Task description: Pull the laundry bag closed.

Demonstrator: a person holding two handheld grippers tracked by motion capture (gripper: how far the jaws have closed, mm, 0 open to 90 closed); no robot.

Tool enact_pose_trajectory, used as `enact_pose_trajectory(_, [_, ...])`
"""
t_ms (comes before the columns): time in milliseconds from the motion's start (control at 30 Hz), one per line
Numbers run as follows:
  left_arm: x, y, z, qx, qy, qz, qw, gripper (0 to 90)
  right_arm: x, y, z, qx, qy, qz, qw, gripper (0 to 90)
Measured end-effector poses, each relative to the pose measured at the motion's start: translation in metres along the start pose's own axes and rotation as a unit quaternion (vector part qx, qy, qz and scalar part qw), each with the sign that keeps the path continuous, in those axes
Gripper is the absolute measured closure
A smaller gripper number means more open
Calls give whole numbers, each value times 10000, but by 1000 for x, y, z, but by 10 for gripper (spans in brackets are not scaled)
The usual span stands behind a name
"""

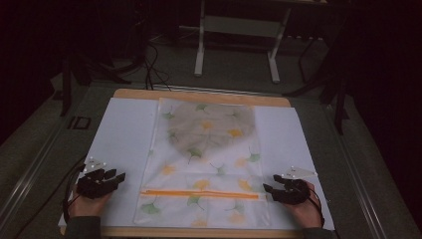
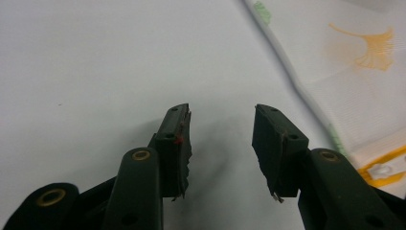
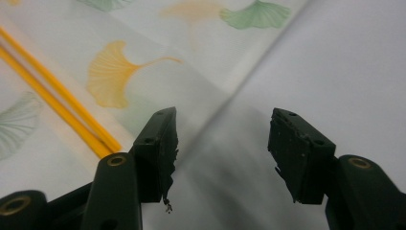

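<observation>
Each claw, left (image 1: 115, 175) and right (image 1: 269, 189), gapes wide beside the flat ginkgo-print zip bag (image 1: 204, 169), flanking its edges, ready to grip.

The high view looks forward and down from above the person's side, taking in the whole table (image 1: 124, 94). The two gripper views sit low and close — each looking along its own jaws at the white table cover. Both catch an edge of the leaf-printed bag (image 1: 204, 164) (image 2: 364, 62) (image 3: 158, 62), at centre frame from above.
</observation>
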State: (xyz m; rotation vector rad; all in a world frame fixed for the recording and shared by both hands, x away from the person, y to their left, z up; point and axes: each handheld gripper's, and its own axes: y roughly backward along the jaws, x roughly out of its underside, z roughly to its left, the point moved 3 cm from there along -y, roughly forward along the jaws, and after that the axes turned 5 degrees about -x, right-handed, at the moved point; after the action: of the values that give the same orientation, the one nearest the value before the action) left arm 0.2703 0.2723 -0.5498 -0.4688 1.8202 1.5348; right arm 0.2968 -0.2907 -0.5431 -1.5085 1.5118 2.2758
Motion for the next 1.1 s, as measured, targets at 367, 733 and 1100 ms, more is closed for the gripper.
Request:
enact_pose_trajectory(367, [0, 0, -1, 11, -160, 54, 9999, 575, -10, -6, 15, -188, 246, 33, 9995, 427])
enact_pose_trajectory(733, [1, 4, 1, -11, -184, 11, 9998, 571, -21, -20, 30, -383, 527, 131, 9978, 434])
enact_pose_trajectory(1100, [0, 5, 1, 7, -256, 15, 9997, 563, -33, -30, 44, -601, 673, 190, 9957, 445])
